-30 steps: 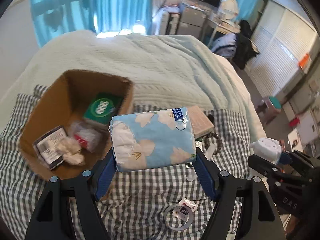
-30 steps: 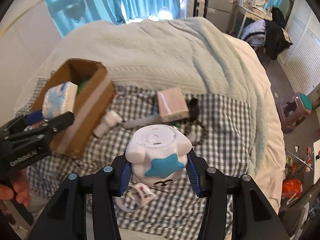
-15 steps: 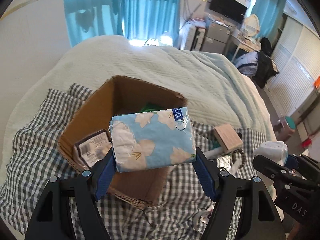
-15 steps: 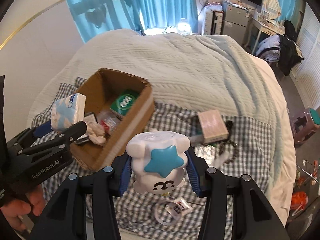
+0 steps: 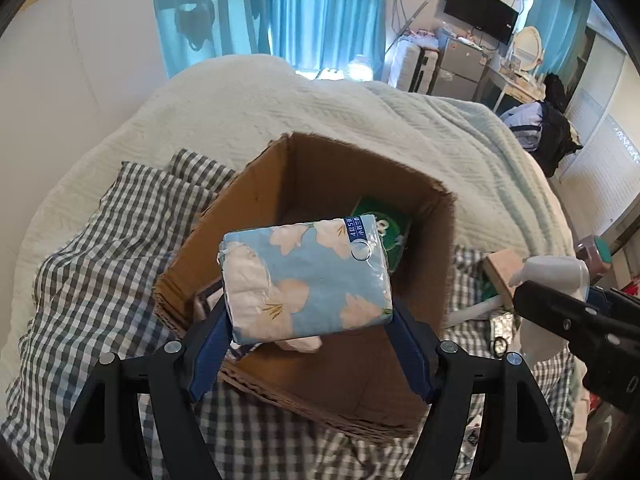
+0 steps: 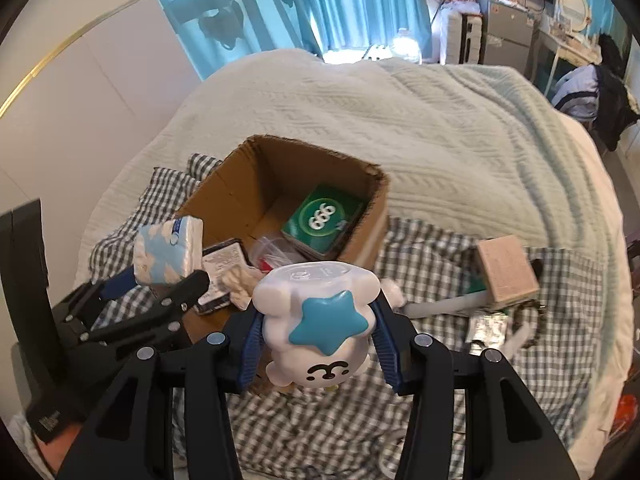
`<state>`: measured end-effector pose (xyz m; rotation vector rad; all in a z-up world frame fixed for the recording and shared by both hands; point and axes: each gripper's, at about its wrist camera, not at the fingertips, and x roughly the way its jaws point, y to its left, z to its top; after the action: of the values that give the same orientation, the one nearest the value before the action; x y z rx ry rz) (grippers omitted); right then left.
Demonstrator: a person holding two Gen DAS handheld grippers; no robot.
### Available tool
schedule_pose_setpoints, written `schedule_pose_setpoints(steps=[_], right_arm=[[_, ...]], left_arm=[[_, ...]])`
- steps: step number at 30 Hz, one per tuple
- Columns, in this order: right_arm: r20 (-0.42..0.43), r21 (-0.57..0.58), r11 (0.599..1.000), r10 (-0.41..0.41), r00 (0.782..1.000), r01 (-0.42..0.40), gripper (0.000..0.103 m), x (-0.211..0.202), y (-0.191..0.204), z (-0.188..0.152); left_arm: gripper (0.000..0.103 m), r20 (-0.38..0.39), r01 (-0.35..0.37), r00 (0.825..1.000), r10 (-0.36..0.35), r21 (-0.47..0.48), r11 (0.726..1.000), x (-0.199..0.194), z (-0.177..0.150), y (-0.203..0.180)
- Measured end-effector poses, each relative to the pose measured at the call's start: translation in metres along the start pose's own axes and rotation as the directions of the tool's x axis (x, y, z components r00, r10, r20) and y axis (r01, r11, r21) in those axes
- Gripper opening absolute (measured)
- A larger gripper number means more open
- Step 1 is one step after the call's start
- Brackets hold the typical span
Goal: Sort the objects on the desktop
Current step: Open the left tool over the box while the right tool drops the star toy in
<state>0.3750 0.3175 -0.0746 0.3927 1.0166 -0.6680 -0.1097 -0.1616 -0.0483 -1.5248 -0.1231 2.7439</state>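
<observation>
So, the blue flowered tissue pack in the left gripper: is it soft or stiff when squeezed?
Probably soft: the tissue pack has a crinkled plastic wrap and rounded, puffy ends. It looks light for its size. The left gripper holds it without visible sagging, so it likely keeps its shape.

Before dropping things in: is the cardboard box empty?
Not empty. The cardboard box already holds a green pack, a dark packet and more.

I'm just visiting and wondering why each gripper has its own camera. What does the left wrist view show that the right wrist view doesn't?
Only the left wrist view shows the flower-printed blue tissue pack's broad face, clamped in the left gripper.

Only the right wrist view shows the star-marked white toy's face, clamped in the right gripper, and a clear plastic bag in the box.

Both show the open brown cardboard box holding a green packet.
</observation>
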Motion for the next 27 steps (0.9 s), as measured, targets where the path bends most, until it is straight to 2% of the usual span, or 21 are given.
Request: schedule_pose_setpoints(steps=[8, 12, 14, 15, 16, 17, 22, 27], right_arm=[[-0.030, 0.030, 0.998, 0.063, 0.998, -0.062, 0.048, 0.033, 0.020, 0.007], [-0.029, 0.037, 0.996, 0.080, 0.996, -0.079, 0.048, 0.043, 0.029, 0.010], [-0.014, 0.056, 0.993, 0.103, 0.995, -0.102, 0.055, 0.044, 0.030, 0.011], [-0.003, 0.069, 0.991, 0.116, 0.993, -0.116, 0.068, 0.043, 0.030, 0.012], [0.007, 0.081, 0.988, 0.131, 0.991, -0.131, 0.075, 0.042, 0.030, 0.012], [0.012, 0.088, 0.987, 0.136, 0.991, -0.136, 0.075, 0.040, 0.031, 0.013], [0.031, 0.057, 0.993, 0.098, 0.995, -0.100, 0.075, 0.028, 0.032, 0.012], [0.052, 0.064, 0.997, 0.042, 0.998, -0.045, 0.075, 0.006, 0.008, 0.008]], left_arm=[[0.076, -0.021, -0.026, 0.999, 0.026, -0.014, 1.000, 0.014, -0.004, 0.030], [0.083, -0.002, -0.047, 0.999, 0.046, -0.012, 0.999, 0.013, -0.005, 0.039], [0.086, 0.004, -0.038, 0.999, 0.038, -0.006, 0.999, 0.012, -0.007, 0.042], [0.087, 0.004, -0.036, 0.999, 0.036, -0.004, 0.999, 0.011, -0.007, 0.043], [0.087, 0.002, -0.036, 0.999, 0.036, -0.003, 0.999, 0.011, -0.006, 0.043], [0.087, -0.001, -0.037, 0.999, 0.037, -0.005, 0.999, 0.010, -0.005, 0.043], [0.087, -0.010, -0.026, 1.000, 0.025, -0.025, 0.999, 0.007, -0.003, 0.046], [0.087, -0.007, -0.006, 1.000, 0.006, -0.039, 0.999, -0.001, -0.003, 0.038]])
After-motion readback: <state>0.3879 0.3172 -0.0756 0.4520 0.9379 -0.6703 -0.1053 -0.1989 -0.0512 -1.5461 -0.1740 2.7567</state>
